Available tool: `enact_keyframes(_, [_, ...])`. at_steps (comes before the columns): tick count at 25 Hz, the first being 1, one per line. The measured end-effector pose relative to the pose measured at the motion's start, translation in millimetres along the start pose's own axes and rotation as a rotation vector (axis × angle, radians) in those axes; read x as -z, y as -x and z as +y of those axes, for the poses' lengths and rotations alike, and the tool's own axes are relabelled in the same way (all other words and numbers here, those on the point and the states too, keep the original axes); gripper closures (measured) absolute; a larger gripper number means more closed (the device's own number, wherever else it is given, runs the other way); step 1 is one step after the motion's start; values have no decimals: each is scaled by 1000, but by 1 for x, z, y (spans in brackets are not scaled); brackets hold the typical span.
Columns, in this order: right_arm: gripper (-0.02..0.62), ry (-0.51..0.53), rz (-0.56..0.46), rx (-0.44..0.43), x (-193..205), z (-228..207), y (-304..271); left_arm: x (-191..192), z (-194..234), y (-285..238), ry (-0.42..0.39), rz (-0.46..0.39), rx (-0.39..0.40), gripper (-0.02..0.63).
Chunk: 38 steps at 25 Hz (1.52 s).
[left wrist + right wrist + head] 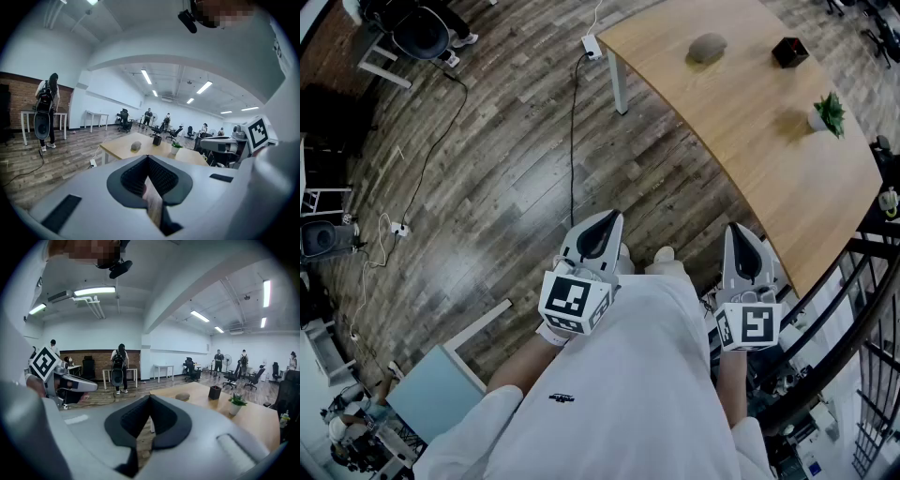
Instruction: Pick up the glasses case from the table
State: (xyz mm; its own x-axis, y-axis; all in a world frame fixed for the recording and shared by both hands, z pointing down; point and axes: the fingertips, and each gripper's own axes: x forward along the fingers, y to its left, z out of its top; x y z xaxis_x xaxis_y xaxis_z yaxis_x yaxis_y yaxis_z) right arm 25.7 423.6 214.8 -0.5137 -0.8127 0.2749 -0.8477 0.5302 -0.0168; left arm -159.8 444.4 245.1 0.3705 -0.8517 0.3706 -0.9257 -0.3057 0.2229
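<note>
Glasses case [707,47]: grey, oval, lying on the wooden table [750,159] near its far end, beside a black box [789,52], with a small potted plant [830,114] further along; well apart from both tools. Left gripper [605,225] and right gripper [741,239]: jaws closed together, nothing held, close to the person's body. Risks, as judged: arriving with jaws unopened would shove the rounded case along the smooth top; a careless approach could knock the box or plant.
</note>
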Motion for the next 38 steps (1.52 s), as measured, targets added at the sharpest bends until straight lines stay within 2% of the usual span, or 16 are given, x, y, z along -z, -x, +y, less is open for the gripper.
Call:
enact_keyframes(5, [586, 17, -13, 16, 0, -19, 35, -8, -37, 3, 33, -37, 1, 600])
enact_keyframes(8, [586, 10, -21, 38, 1, -47, 44, -5, -64, -18, 39, 6, 34, 600])
enact_keyframes(13, [586, -23, -42, 54, 10, -72, 62, 2, -98, -40, 1, 53, 43, 600])
enact_keyframes(18, [585, -43, -77, 56, 14, -109, 76, -14, -121, -58, -43, 34, 17, 600])
enact_keyframes(22, [586, -61, -113, 35, 15, -134, 77, -26, -128, -63, -88, 6, -34, 600])
enact_keyframes(27, [586, -80, -126, -14, 22, -155, 74, -10, -137, -76, -73, 40, -99, 600])
enact_keyframes(31, [585, -89, -124, -41, 22, -166, 71, -10, -149, -82, -65, 62, -107, 600])
enact_keyframes(38, [585, -118, -127, -34, 25, -188, 55, -19, -148, -107, -79, 51, -122, 600])
